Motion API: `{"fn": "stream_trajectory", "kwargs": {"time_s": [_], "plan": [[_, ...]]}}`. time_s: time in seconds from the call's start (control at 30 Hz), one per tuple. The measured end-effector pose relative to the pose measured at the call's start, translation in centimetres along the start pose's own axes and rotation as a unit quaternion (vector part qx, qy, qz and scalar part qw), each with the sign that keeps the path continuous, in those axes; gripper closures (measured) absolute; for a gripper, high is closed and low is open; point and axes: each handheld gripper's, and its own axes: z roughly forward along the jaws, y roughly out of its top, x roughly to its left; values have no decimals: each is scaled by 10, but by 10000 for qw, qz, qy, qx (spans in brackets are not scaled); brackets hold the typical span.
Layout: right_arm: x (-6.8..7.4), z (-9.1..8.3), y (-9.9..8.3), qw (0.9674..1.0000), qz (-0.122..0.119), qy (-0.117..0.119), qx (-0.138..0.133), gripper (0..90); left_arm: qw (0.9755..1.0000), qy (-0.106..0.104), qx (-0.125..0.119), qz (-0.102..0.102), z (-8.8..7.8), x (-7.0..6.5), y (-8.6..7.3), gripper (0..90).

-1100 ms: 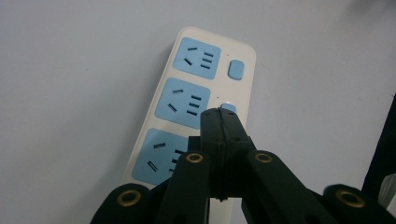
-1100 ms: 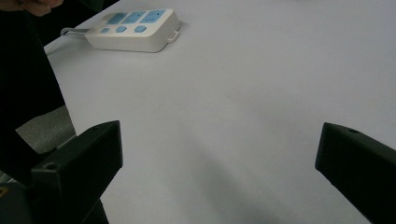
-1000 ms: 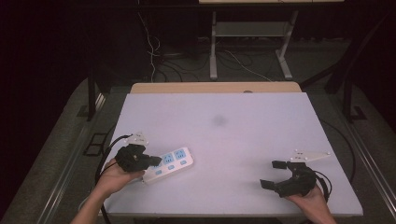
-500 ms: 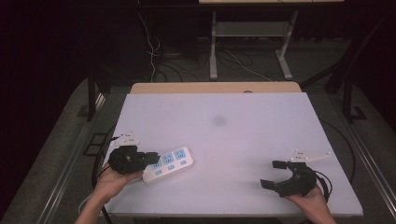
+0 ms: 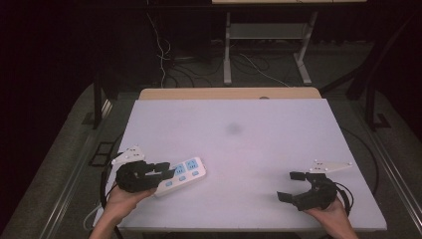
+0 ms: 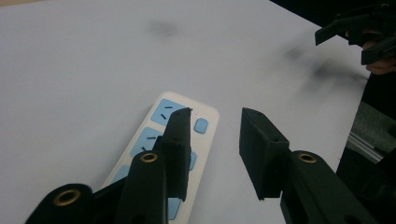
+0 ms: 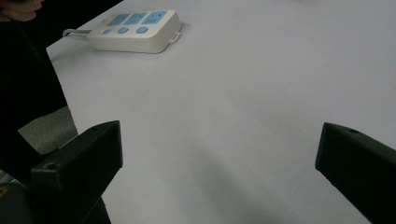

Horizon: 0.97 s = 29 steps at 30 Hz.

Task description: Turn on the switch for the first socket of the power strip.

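Power strip (image 5: 180, 175) on table (image 5: 239, 149) near its left front, left tongs (image 5: 166, 173) over it, right tongs (image 5: 291, 186) well apart at right front

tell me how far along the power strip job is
Done: the power strip lies flat on the table, near its left front corner. In hand: the left gripper has just been opening, jaws apart above the strip, nothing clamped. The right gripper waits open and empty. What is left can't be told.

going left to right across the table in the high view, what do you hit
left gripper → white power strip → dark smudge on the table → right gripper
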Motion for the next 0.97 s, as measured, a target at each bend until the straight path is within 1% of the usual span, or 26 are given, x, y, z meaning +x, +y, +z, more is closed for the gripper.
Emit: {"fn": "stream_trajectory", "kwargs": {"time_s": [0.07, 0.2, 0.33, 0.4, 0.47, 0.53, 0.63, 0.67, 0.83, 0.97], "plan": [[0, 0, 0, 10000, -7, 8, -2, 3, 10000, -13, -15, 13, 2, -2, -3, 567], [1, 1, 0, 10000, -20, 16, 3, 3, 10000, 0, -66, -23, 6, -6, -8, 441], [1, 1, 0, 10000, -35, 31, 5, 3, 9999, 14, -98, -71, 11, -8, -14, 279], [1, 1, 0, 10000, -36, 35, 14, 3, 9999, 17, -98, -82, 14, -9, -16, 181], [1, 1, 0, 10000, -39, 38, 11, 3, 9999, -15, -132, -93, 18, -11, -20, 134], [1, 1, 0, 10000, -36, 42, 9, 3, 9998, 62, -156, -79, 21, -12, -23, 106], [1, 1, 0, 10000, -36, 43, 2, 3, 9998, 89, -87, -132, 27, -12, -27, 16], [1, 1, 0, 10000, -34, 44, 3, 3, 9998, 91, -77, -152, 29, -13, -28, 0], [1, 0, 0, 10000, -25, 44, 12, 3, 9997, 52, -88, -224, 38, -13, -36, 0], [1, 0, 0, 10000, -32, 45, 14, 3, 9996, 73, -87, -242, 41, -13, -41, 0]]}}
